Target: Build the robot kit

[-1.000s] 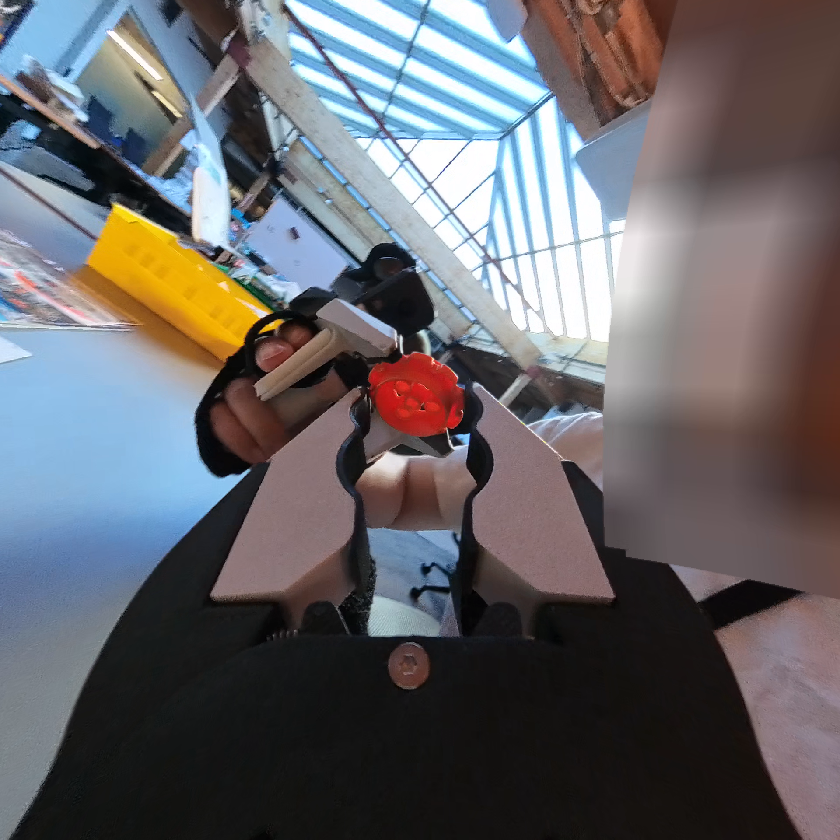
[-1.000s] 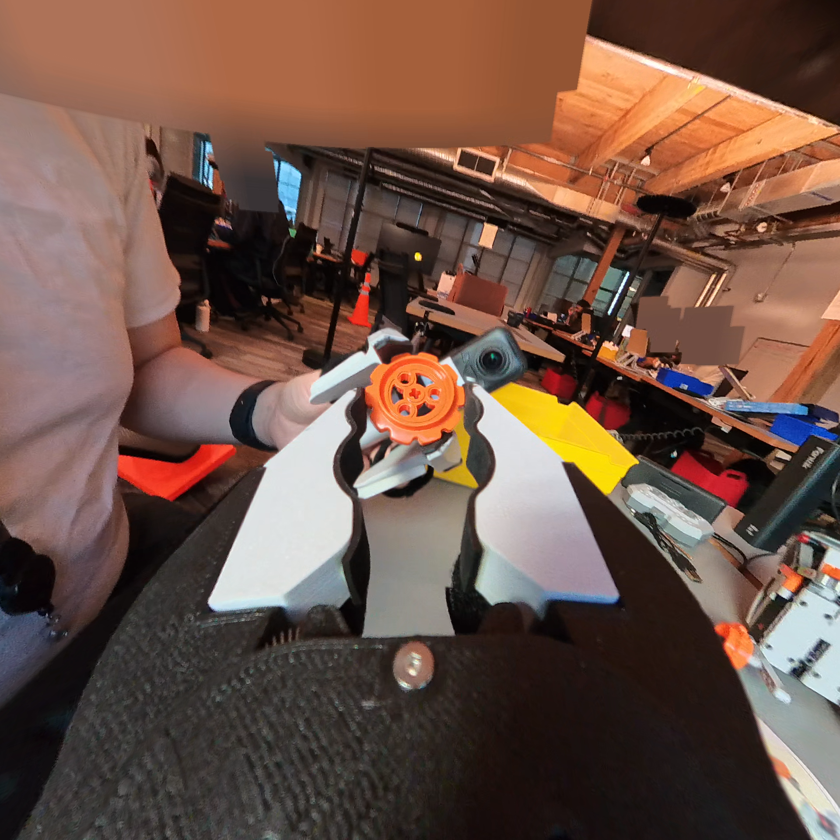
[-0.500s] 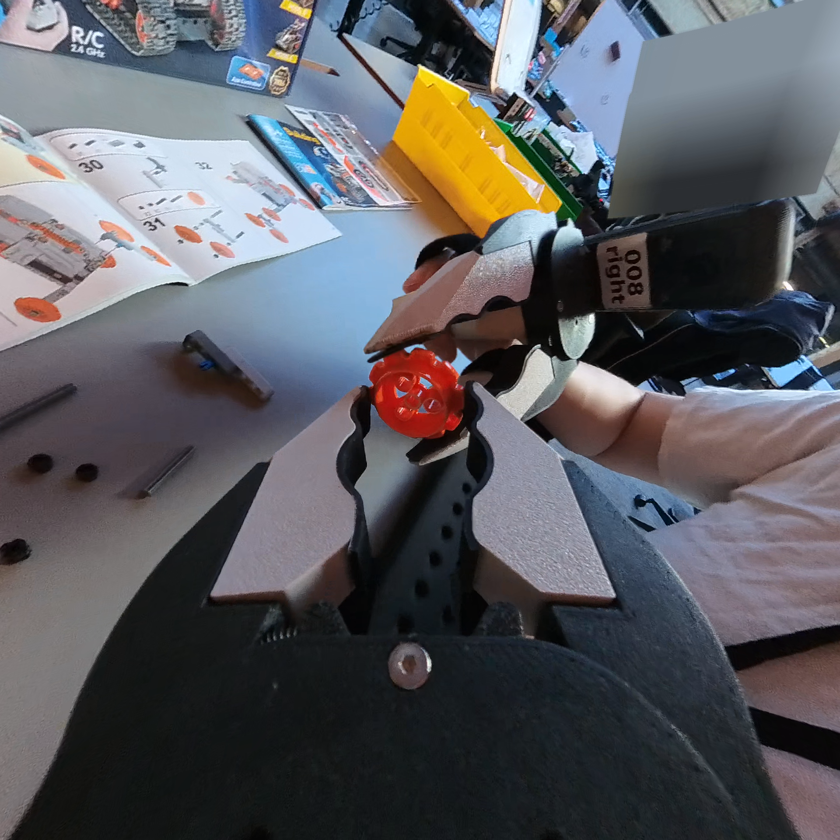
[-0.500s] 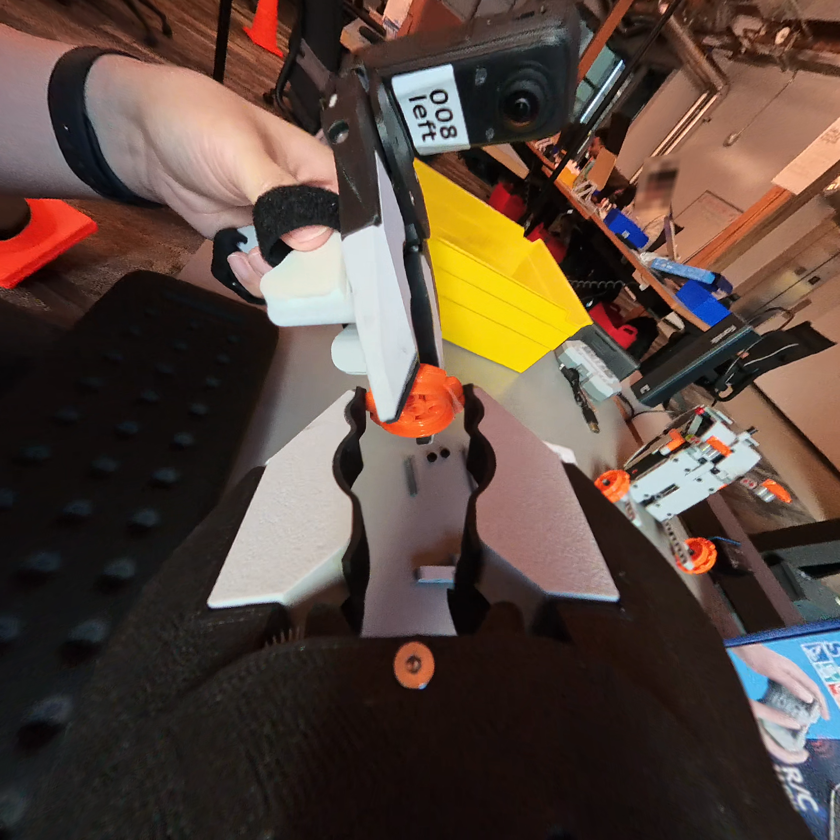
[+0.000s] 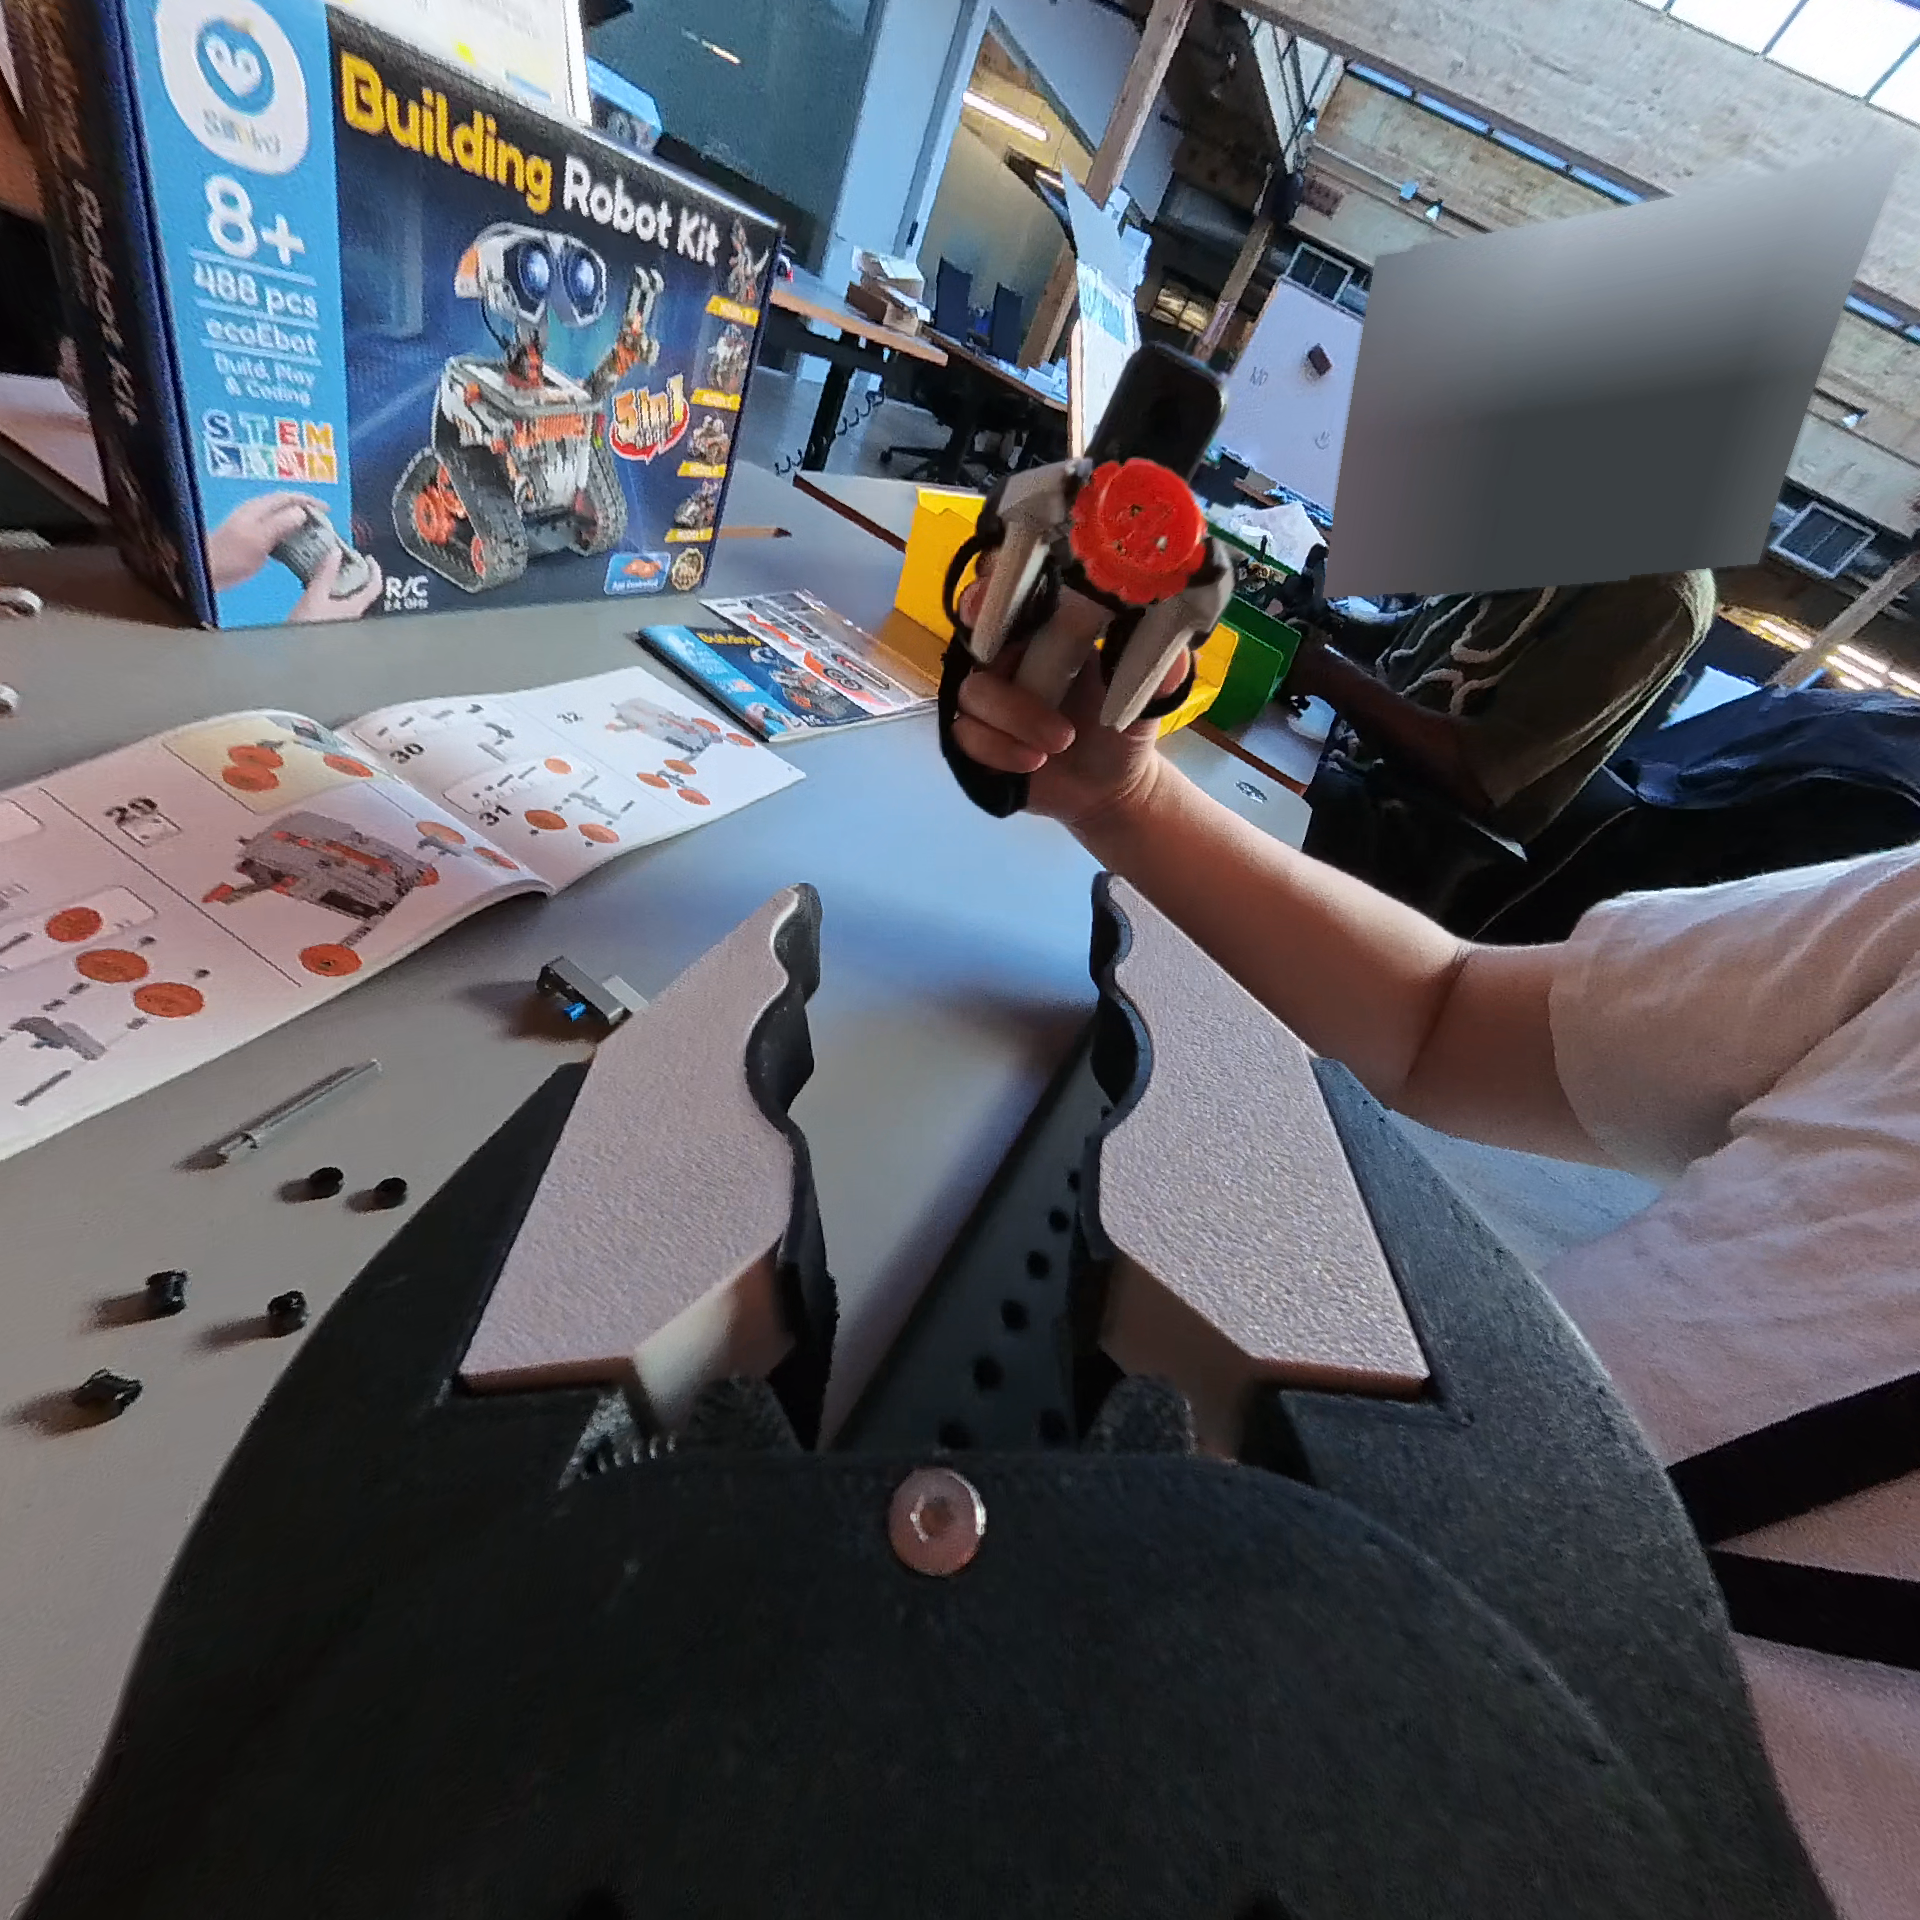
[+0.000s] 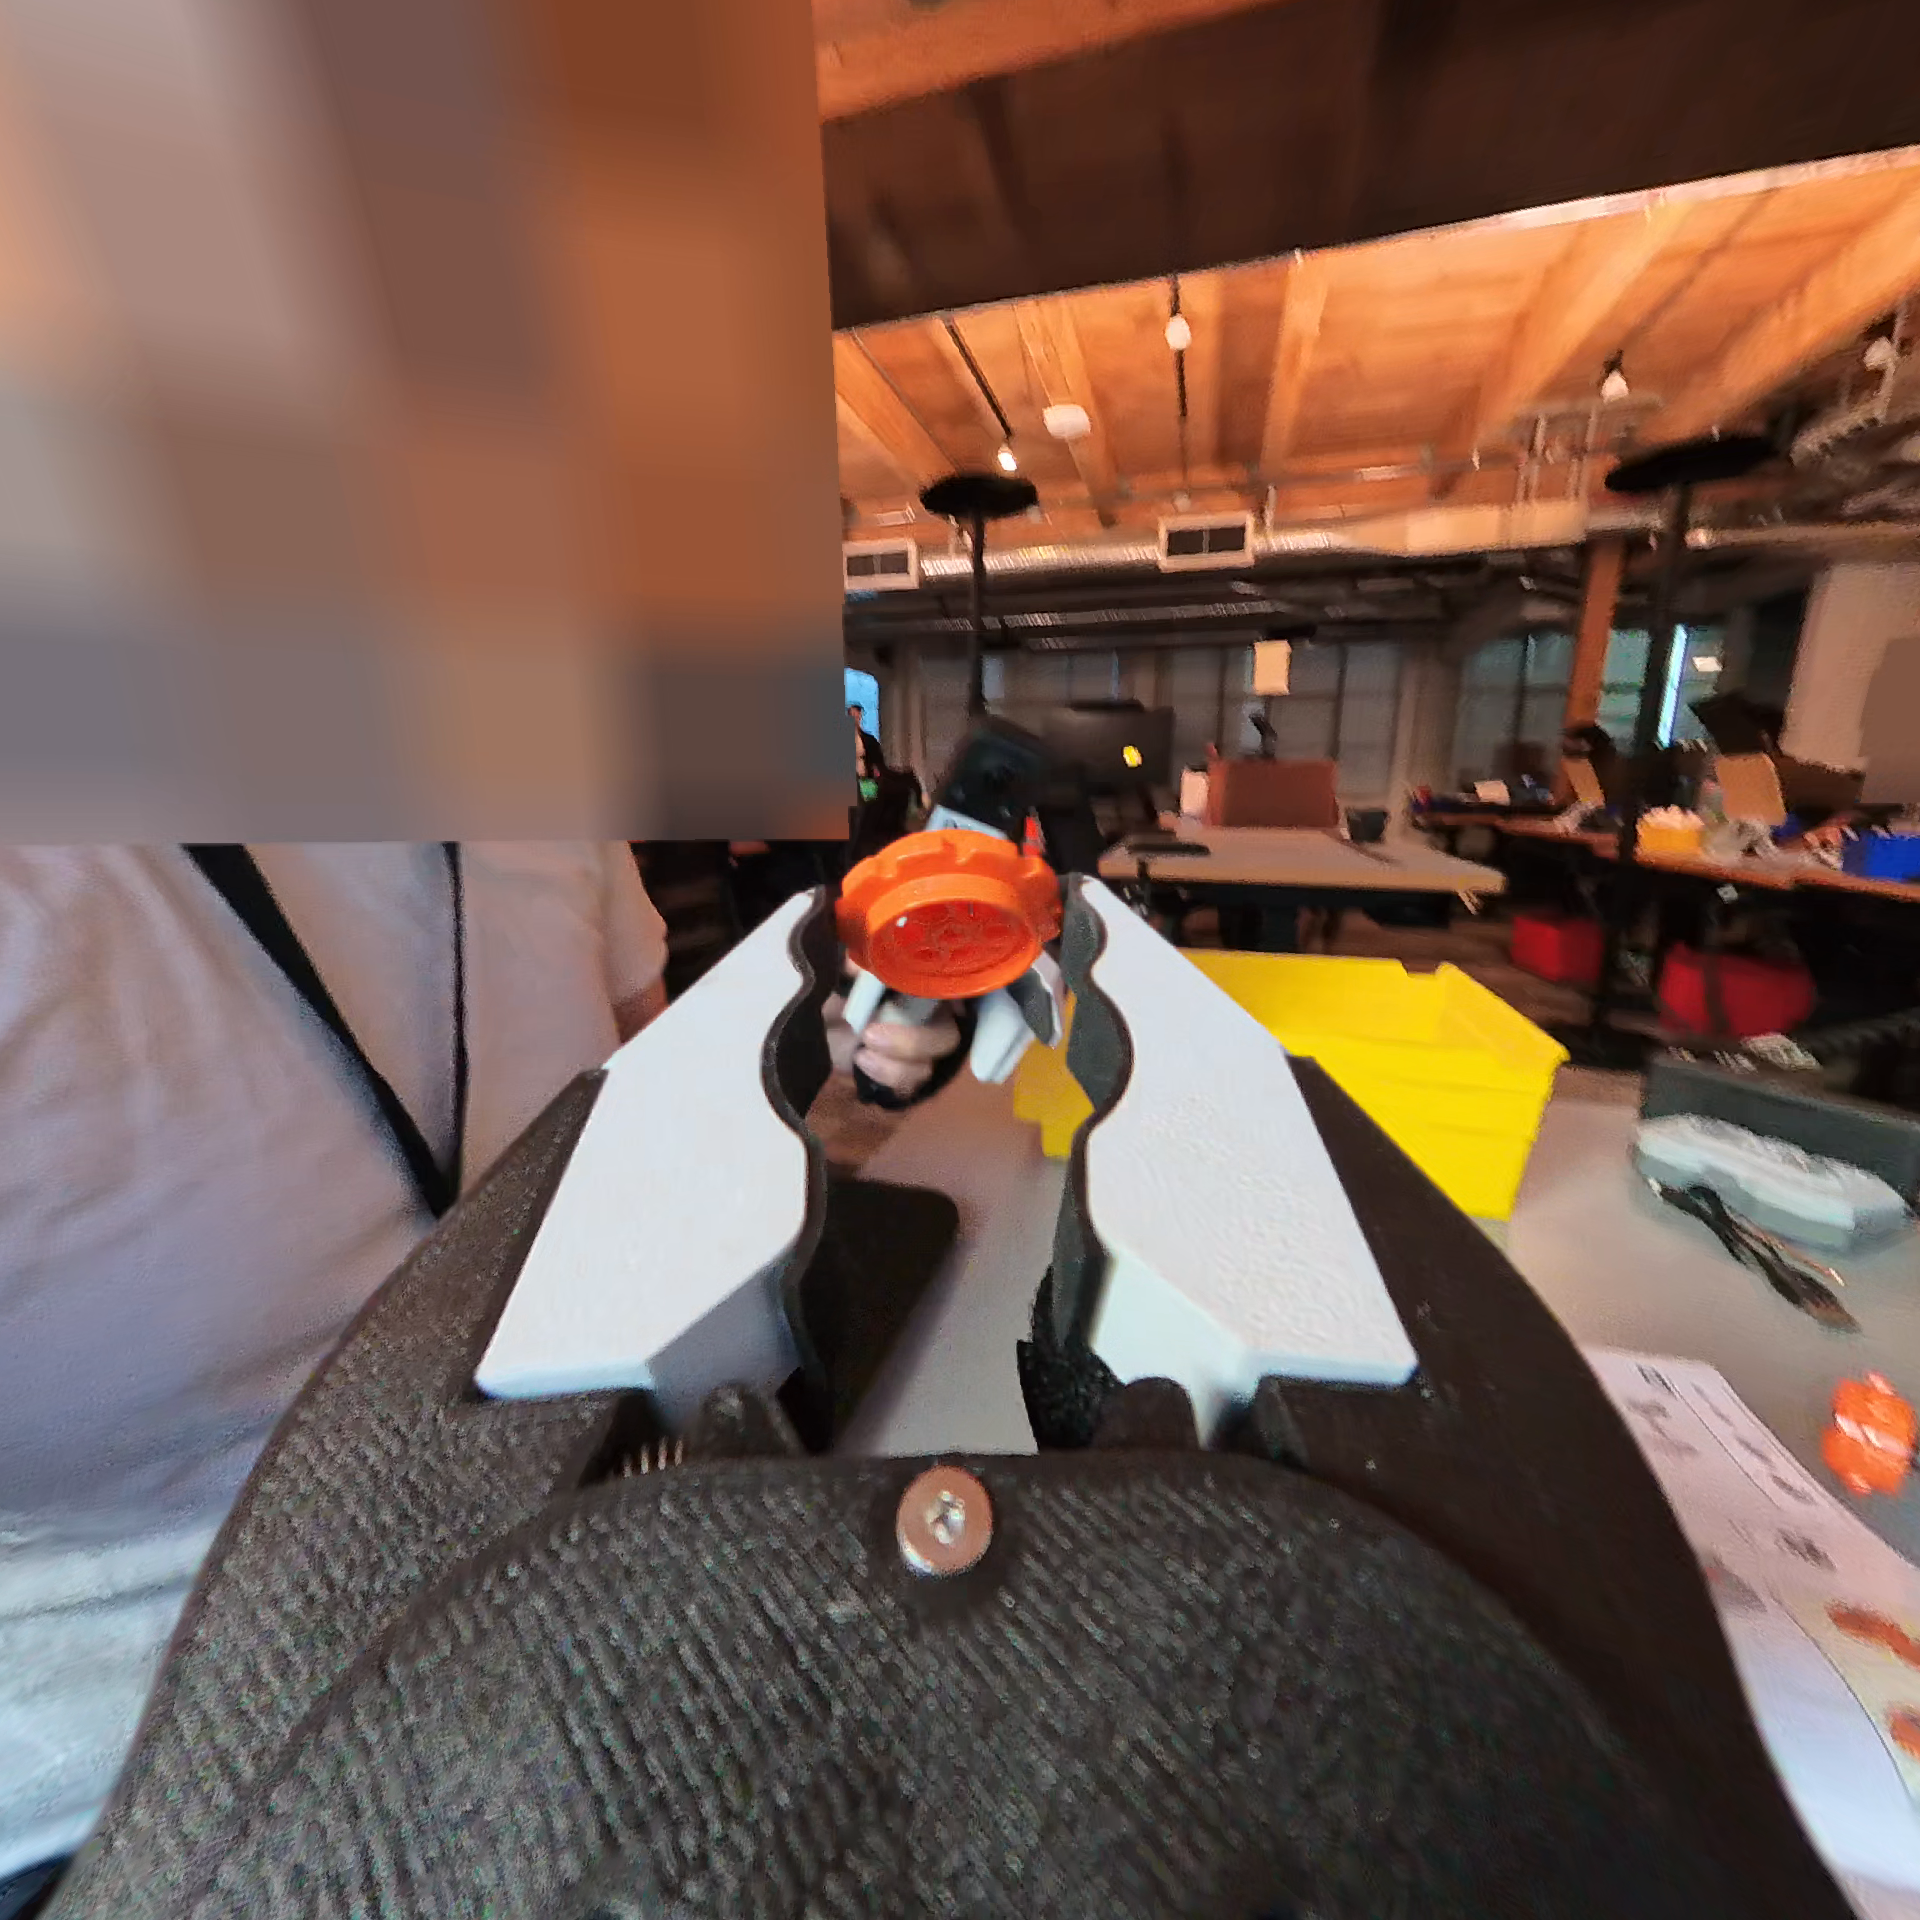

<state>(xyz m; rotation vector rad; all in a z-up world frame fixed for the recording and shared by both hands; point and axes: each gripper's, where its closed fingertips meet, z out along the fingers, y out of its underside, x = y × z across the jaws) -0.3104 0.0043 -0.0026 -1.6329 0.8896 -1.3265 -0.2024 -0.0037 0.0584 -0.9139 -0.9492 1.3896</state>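
Right gripper (image 6: 951, 914) is clamped on the orange toothed wheel (image 6: 948, 914) by its rim, up off the table (image 5: 914, 831) (face visible). Left gripper (image 5: 951, 935) gapes wide, holding nothing, above the open instruction booklet (image 5: 343, 831).

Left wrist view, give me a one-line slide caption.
Open left gripper faces the right gripper holding an orange gear above the grey table.

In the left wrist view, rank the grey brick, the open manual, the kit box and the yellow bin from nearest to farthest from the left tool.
1. Grey brick, on the table just left of the left tool.
2. Open manual, farther left.
3. Yellow bin, ahead, behind the right tool.
4. Kit box, standing at the far left; these last two are close to call.
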